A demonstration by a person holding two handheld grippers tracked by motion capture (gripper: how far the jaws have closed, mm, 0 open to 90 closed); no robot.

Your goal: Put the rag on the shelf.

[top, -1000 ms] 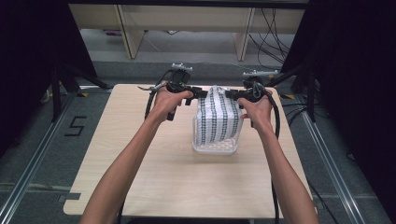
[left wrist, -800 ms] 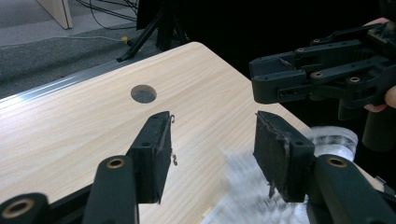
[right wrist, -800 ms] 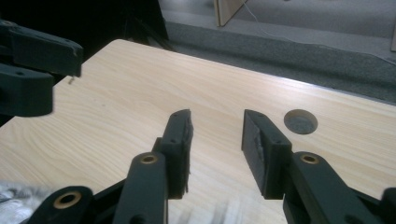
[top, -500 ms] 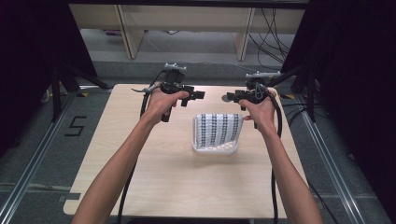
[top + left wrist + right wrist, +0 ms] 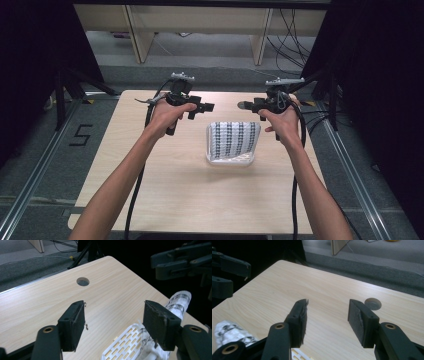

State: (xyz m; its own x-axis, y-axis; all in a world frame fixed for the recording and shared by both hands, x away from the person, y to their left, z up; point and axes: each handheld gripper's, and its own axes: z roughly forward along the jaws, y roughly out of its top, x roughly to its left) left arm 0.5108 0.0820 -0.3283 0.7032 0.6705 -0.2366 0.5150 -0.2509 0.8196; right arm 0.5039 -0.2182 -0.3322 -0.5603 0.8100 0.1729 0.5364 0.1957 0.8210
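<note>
patterned cloth [image 5: 233,140] lies in a white slotted basket [image 5: 231,160] mid tabletop [image 5: 200,200], right of centre. soft, light, likely to sag and snag on the slots; best pinched at its two far corners. left gripper [image 5: 207,106] and right gripper [image 5: 243,105] hover beyond it, fingers just been opening, wide apart, nothing between them. far edge near; bare room in front and to the left.

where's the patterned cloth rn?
High view: the patterned cloth lies in the white basket on the table, right of centre, below and between the two open claws, nearer the right claw.
</note>
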